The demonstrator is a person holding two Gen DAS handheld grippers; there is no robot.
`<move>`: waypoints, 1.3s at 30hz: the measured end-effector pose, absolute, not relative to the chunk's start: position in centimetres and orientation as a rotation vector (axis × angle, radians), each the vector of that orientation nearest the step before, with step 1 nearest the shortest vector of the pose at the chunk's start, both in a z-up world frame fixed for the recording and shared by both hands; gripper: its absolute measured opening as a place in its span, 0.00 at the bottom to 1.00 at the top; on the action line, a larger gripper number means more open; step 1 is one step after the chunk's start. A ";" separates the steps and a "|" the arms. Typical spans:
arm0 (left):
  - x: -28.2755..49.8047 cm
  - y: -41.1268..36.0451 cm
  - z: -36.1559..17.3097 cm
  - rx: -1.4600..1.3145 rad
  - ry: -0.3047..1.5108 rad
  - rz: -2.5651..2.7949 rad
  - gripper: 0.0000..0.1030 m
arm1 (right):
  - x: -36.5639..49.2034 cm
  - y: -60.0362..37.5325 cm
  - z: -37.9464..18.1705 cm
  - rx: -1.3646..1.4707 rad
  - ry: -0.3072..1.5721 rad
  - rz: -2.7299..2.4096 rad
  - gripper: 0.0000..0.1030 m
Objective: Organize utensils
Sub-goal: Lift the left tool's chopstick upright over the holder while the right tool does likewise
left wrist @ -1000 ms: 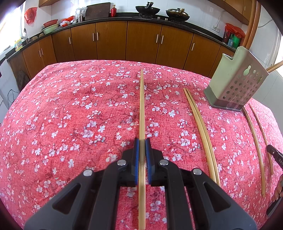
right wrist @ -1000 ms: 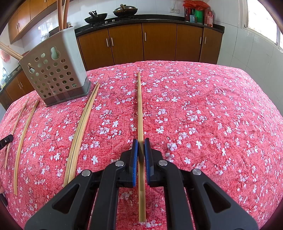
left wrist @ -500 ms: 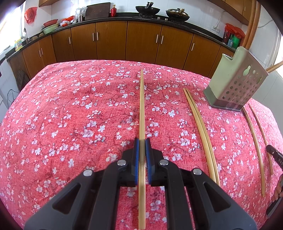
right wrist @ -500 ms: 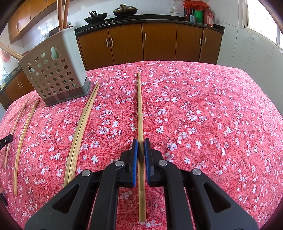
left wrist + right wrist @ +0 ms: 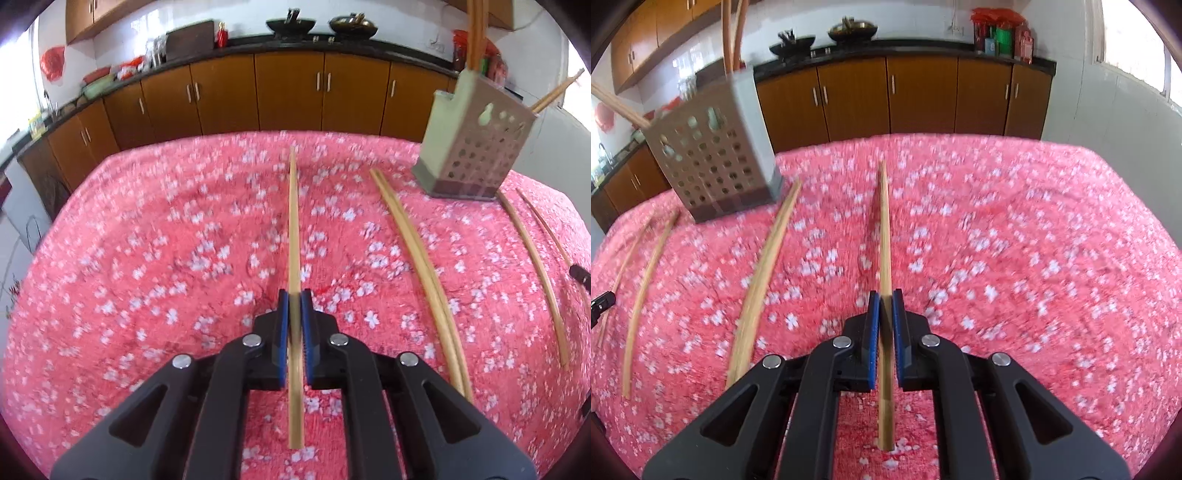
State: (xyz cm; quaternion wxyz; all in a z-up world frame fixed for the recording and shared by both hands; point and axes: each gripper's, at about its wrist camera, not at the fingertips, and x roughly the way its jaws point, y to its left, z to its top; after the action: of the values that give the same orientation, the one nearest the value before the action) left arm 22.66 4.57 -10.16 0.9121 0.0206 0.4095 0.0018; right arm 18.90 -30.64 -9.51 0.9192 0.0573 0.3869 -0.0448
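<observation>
My left gripper (image 5: pixel 294 297) is shut on a long wooden chopstick (image 5: pixel 294 229) that points straight ahead above the red floral cloth. My right gripper (image 5: pixel 885 297) is shut on another chopstick (image 5: pixel 884 229), held the same way. The grey perforated utensil holder (image 5: pixel 476 155) stands at the far right in the left wrist view and at the far left in the right wrist view (image 5: pixel 716 151); a few chopsticks stick out of its top. A pair of chopsticks (image 5: pixel 424 273) lies on the cloth between my grippers, also in the right wrist view (image 5: pixel 764 269).
Two more loose chopsticks (image 5: pixel 535 266) lie on the cloth beside the holder, seen too in the right wrist view (image 5: pixel 646 288). The table (image 5: pixel 147 258) is covered by the red floral cloth. Brown kitchen cabinets (image 5: pixel 288 96) and a counter with woks stand behind it.
Both grippers have lifted with their chopsticks: the table looks lower and farther, and the view is motion-blurred. Both stay shut.
</observation>
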 end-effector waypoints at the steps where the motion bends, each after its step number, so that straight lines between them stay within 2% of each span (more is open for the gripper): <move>1: 22.4 4.5 -9.4 0.042 0.824 0.001 0.08 | 18.6 -30.8 -8.8 0.119 0.770 -0.094 0.08; 13: 21.1 5.0 2.0 -0.055 0.567 -0.052 0.08 | 17.2 -31.4 -0.1 0.122 0.507 -0.095 0.08; 29: 18.8 1.3 8.8 -0.061 0.466 -0.251 0.08 | 15.9 -29.3 8.2 0.186 0.344 0.072 0.07; 34: 18.6 -1.2 11.7 -0.056 0.392 -0.316 0.08 | 15.7 -27.6 12.3 0.191 0.225 0.135 0.07; 39: 19.5 -3.3 14.1 -0.073 0.314 -0.317 0.08 | 17.3 -25.8 13.9 0.191 0.141 0.152 0.07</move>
State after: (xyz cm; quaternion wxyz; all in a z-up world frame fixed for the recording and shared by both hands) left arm 19.55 -3.30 14.08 0.9746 -0.0362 0.1554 -0.1570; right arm 17.29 -25.77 13.92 0.9901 0.0950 0.0705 0.0757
